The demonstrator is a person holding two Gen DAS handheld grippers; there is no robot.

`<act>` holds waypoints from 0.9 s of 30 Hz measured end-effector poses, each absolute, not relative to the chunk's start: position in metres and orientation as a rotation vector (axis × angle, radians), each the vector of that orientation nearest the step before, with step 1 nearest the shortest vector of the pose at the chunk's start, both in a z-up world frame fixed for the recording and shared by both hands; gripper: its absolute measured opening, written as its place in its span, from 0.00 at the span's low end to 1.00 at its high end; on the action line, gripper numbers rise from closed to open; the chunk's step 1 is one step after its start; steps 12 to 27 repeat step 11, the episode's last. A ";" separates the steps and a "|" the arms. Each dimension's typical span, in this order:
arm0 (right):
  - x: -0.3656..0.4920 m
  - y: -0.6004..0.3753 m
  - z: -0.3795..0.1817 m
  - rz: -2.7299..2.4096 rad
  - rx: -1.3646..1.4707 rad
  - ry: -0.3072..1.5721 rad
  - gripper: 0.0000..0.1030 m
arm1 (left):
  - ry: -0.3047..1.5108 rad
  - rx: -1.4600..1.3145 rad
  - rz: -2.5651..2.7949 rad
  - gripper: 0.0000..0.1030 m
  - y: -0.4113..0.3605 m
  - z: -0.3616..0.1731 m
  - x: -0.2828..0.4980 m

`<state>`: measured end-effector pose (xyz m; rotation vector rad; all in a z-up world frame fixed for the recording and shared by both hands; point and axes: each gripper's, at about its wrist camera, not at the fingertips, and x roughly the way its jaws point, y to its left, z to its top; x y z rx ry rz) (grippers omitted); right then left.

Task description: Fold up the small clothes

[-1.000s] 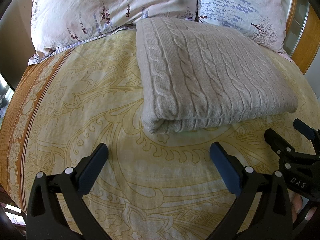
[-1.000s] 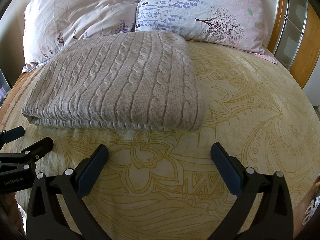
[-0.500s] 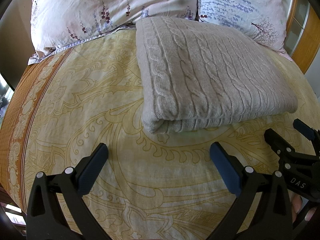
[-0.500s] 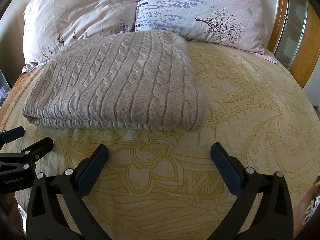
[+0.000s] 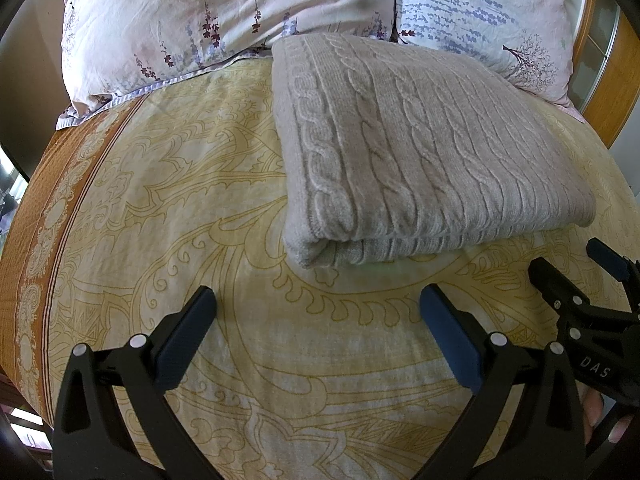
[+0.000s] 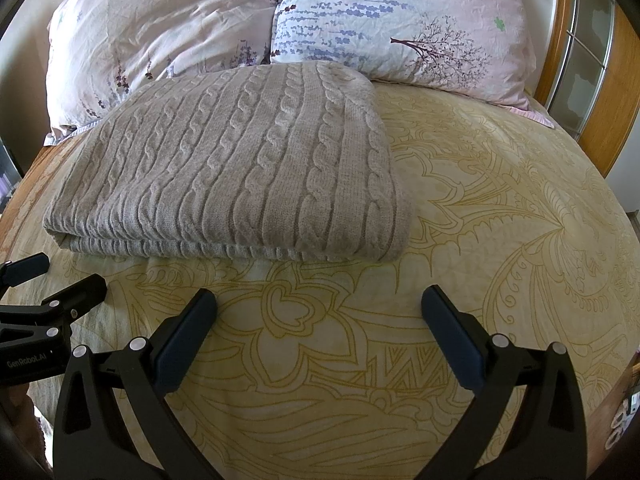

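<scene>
A yellow bedspread with an ochre scroll pattern covers the bed, with two pale floral pillows at its far end. On it, just near of the pillows, lies a grey cable-knit sweater folded into a thick rectangle, its long axis running left to right and its layered edge facing the tools. It lies straight ahead and farther off, touching neither. The left gripper faces the sweater's near left corner, the right gripper its near right corner, about equally close. Both are spread wide and hold nothing. No containers are visible. The fold looks finished.
</scene>
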<state>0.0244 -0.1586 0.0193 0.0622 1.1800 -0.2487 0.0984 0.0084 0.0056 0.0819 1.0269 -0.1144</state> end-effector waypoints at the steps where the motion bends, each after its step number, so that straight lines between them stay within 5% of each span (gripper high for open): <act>1: 0.024 -0.158 0.019 -0.249 0.062 1.181 0.99 | 1.028 0.082 -0.115 0.98 0.008 0.006 0.099; 27: 0.024 -0.158 0.019 -0.248 0.062 1.180 0.99 | 1.028 0.083 -0.116 0.98 0.008 0.006 0.099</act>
